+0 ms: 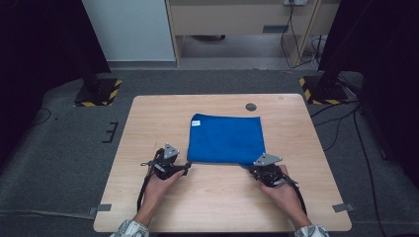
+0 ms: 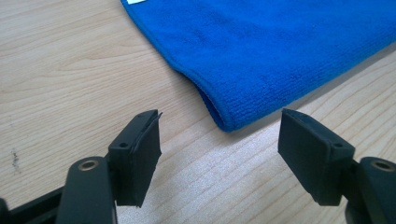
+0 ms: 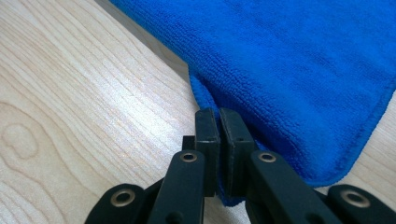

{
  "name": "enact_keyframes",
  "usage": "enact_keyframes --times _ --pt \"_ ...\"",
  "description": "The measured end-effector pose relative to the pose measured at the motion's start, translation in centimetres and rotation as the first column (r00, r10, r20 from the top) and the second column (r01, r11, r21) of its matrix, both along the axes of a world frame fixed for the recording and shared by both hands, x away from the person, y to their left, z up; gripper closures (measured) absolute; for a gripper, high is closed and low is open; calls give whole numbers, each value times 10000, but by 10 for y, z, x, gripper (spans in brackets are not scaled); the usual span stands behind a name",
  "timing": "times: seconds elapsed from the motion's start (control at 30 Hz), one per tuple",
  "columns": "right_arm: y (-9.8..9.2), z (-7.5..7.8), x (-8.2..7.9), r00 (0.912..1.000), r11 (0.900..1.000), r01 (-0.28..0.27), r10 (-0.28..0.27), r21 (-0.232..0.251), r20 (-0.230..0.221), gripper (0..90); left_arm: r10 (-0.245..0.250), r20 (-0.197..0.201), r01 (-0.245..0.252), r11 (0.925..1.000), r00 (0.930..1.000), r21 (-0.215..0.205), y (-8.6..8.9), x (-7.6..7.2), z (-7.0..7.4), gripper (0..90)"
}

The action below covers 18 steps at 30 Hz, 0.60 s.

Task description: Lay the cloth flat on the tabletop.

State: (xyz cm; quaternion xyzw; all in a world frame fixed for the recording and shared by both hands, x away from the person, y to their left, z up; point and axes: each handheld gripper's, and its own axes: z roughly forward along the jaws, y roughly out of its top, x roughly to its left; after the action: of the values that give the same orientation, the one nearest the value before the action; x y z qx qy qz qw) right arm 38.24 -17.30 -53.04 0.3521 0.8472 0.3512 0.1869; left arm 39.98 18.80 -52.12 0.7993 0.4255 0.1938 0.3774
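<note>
Folded blue microfibre cloth (image 1: 225,139) flat on the light wooden table (image 1: 148,118), right gripper (image 3: 218,122) pinching its near right corner, left gripper (image 2: 219,140) spread wide just short of the near left corner

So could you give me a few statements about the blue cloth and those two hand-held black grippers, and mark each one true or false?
1. The folded blue microfibre cloth lies on the light wooden table. True.
2. The right gripper stands wide open beside the cloth. False: its jaws are closed on the cloth's near corner.
3. The left gripper is open, with the cloth's corner just ahead of its jaws. True.
4. The cloth carries a small white label at a far corner. True.
5. The cloth hangs over the table's edge. False: it lies wholly on the tabletop.
</note>
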Motion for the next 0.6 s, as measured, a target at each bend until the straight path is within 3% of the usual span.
enact_keyframes --times 0.33,0.6 --pt "-2 1 0 10000 9999 -41 41 107 7 873 -133 -57 134 9996 9999 241 -5 3 -4 344" --pt "-2 2 -1 10000 9998 -66 65 192 76 875 -326 -217 332 9991 9992 269 -10 8 -7 462"
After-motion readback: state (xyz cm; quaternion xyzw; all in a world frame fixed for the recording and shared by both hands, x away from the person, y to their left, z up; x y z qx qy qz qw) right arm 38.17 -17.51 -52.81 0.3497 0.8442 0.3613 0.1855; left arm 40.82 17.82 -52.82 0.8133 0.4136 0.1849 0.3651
